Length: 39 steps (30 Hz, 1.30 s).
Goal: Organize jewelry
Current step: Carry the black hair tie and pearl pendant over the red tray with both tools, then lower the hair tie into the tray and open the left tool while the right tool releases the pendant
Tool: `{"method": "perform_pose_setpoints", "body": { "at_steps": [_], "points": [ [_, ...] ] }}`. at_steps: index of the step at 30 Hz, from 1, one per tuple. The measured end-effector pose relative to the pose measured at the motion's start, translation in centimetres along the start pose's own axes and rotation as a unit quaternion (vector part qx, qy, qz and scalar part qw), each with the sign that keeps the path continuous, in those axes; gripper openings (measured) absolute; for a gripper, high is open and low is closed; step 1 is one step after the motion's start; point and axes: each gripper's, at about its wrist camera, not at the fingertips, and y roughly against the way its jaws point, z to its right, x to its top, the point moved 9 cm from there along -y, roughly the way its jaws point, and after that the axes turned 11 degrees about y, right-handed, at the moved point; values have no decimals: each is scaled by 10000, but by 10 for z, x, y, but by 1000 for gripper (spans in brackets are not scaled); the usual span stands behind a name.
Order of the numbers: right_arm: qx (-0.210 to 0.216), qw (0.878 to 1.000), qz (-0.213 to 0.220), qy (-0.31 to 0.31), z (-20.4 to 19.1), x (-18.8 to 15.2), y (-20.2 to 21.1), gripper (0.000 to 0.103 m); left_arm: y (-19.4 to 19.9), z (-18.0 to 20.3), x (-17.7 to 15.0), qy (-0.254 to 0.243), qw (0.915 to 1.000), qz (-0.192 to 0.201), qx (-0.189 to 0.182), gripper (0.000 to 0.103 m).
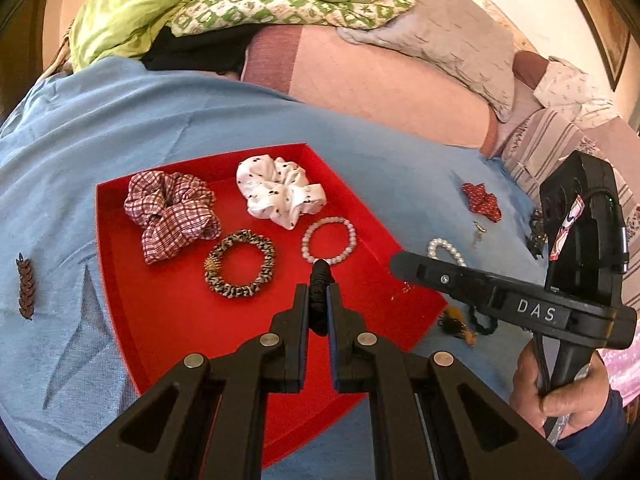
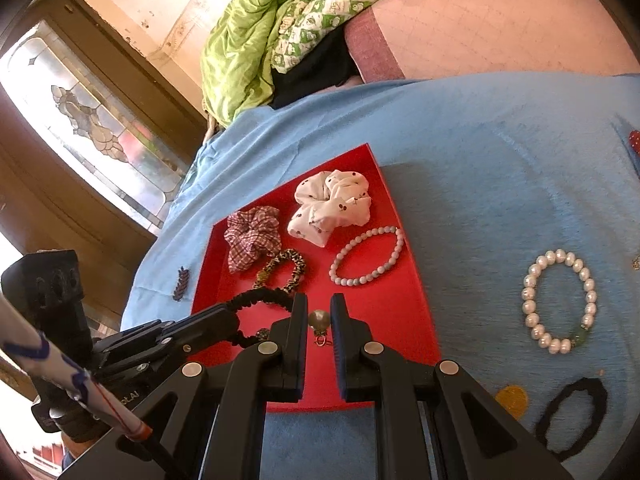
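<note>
Clamped in the left gripper [image 1: 319, 300], a black hair tie [image 1: 320, 280] hangs over the red tray [image 1: 168, 320], mid-frame. Right gripper [image 2: 319, 320], fingers narrow, pinches an earring [image 2: 320, 320]. Pearl bracelet [image 2: 560, 300] lies right, on the blue cloth [image 2: 480, 160].

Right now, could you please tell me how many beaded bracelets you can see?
2. A pale bead bracelet lies inside the red tray, below the white scrunchie. A pearl bracelet lies on the blue cloth, right of the tray. Others may be hidden.
</note>
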Motion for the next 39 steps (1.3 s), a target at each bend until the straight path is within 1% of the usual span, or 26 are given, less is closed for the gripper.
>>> {"method": "perform_pose_setpoints", "body": {
  "at_steps": [7,11,17,24,32,39],
  "points": [
    [-268,9996,34,0,5,1,-9,12,-13,2,5,3,9999,12,138,8],
    [-364,9993,71,-32,9,2,-12,12,-23,3,7,-65,9995,24,316,8],
    [-405,9991,48,-103,15,1,-15,12,-31,6,6,-138,9991,-13,395,8],
    [-520,9986,9,-84,20,-2,-17,12,-39,8,3,-317,9977,-23,593,8],
    [-619,9980,-70,-55,24,-6,-26,12,-42,4,2,-385,9965,-65,735,8],
    [-648,9978,-88,-86,28,-6,-27,12,-45,4,1,-418,9962,-116,754,8]
  ]
}}
